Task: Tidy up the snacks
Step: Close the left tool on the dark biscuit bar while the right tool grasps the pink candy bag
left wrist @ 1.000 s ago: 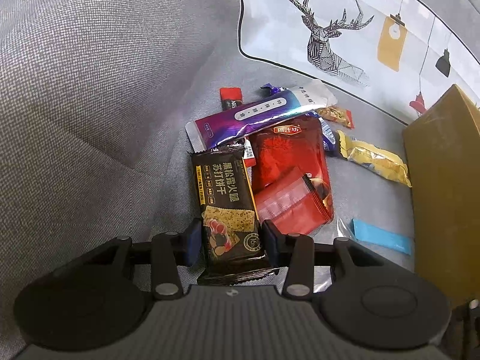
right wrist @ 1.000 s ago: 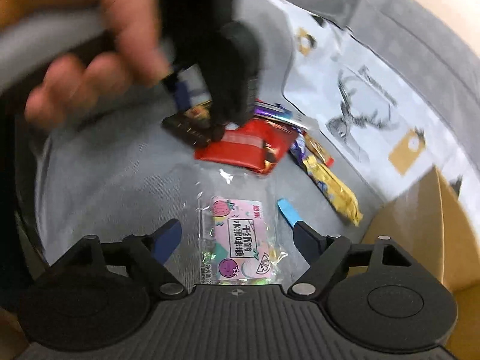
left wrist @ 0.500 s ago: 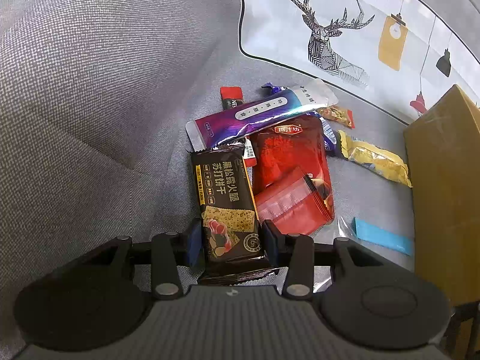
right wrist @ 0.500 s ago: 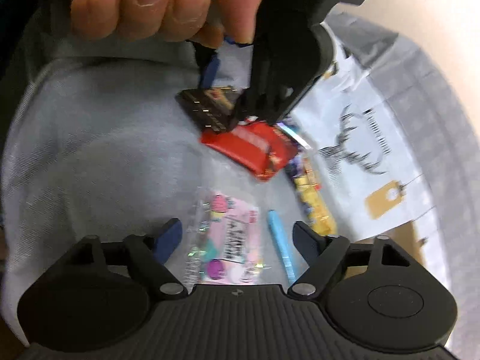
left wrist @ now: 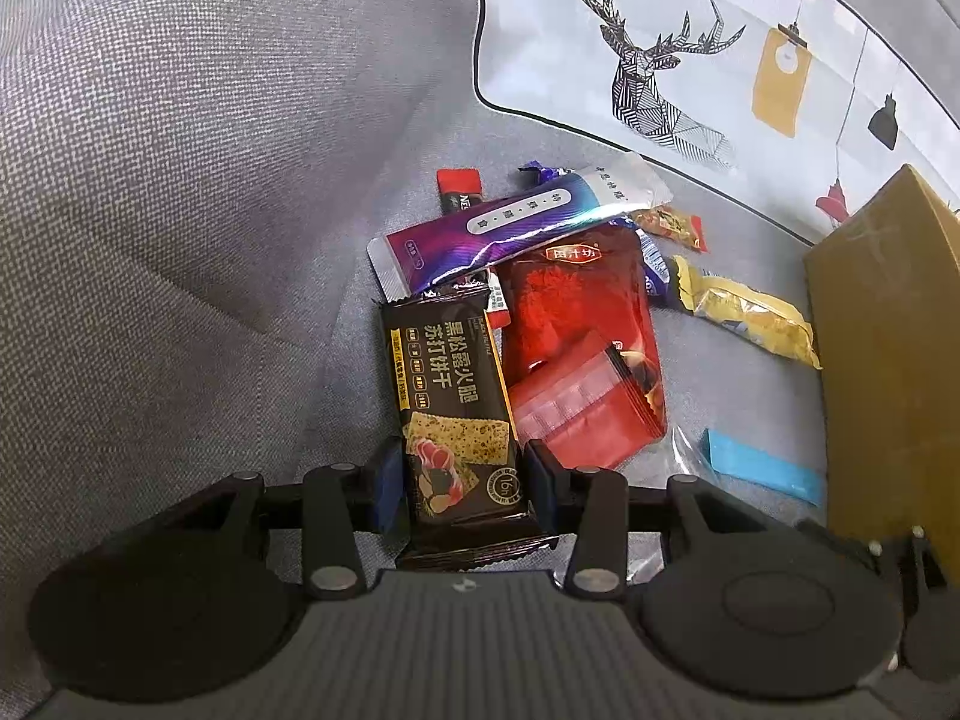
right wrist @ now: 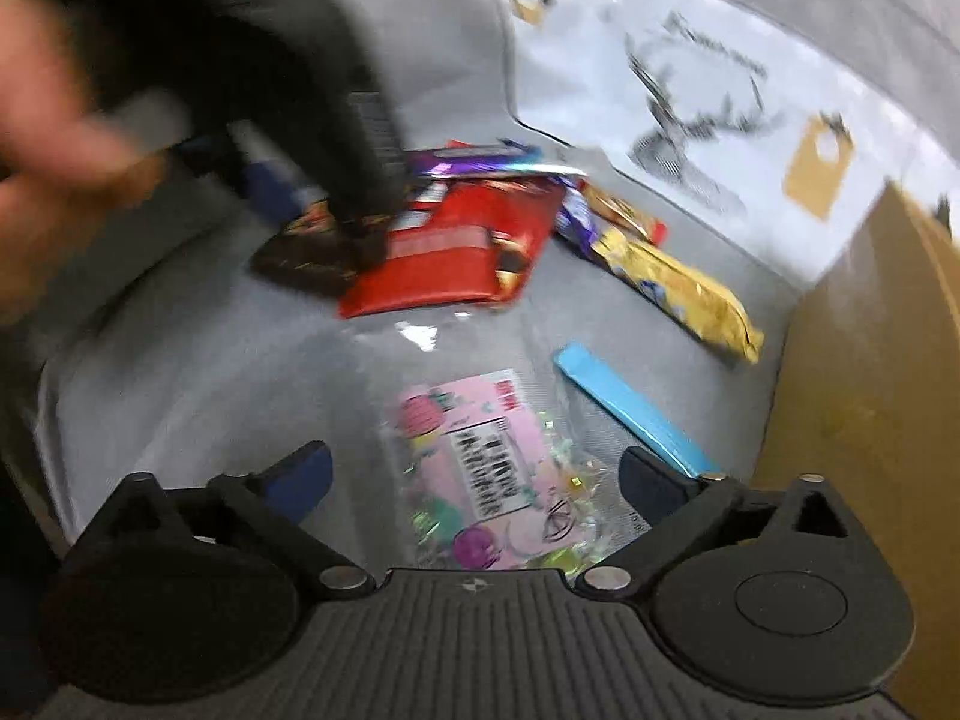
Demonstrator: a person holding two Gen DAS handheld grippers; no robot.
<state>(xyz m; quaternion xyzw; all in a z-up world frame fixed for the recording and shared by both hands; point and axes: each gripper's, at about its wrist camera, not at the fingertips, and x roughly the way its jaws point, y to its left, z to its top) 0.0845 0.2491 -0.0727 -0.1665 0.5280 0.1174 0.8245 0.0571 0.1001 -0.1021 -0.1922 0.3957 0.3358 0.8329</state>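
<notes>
My left gripper (left wrist: pixel 462 480) is shut on the lower end of a black cracker packet (left wrist: pixel 450 384), which lies on the grey sofa seat beside a red pouch (left wrist: pixel 576 336). The right wrist view, blurred, shows that left gripper (right wrist: pixel 324 210) on the black packet (right wrist: pixel 300 264), with a person's hand behind it. My right gripper (right wrist: pixel 474 471) hovers over a clear bag with a pink label (right wrist: pixel 486 468). Its jaws are opening, and the bag lies between them with neither pad touching it.
A purple stick packet (left wrist: pixel 510 222), a yellow packet (left wrist: pixel 750 318) and a blue strip (left wrist: pixel 762 468) lie around the red pouch. A cardboard box (left wrist: pixel 888 330) stands at the right. A white deer-print pillow (left wrist: pixel 660 60) leans at the back.
The right gripper's view has rolled and shifted, and its fingers now stand wider apart around the pink-label bag. The left gripper and black packet have not moved.
</notes>
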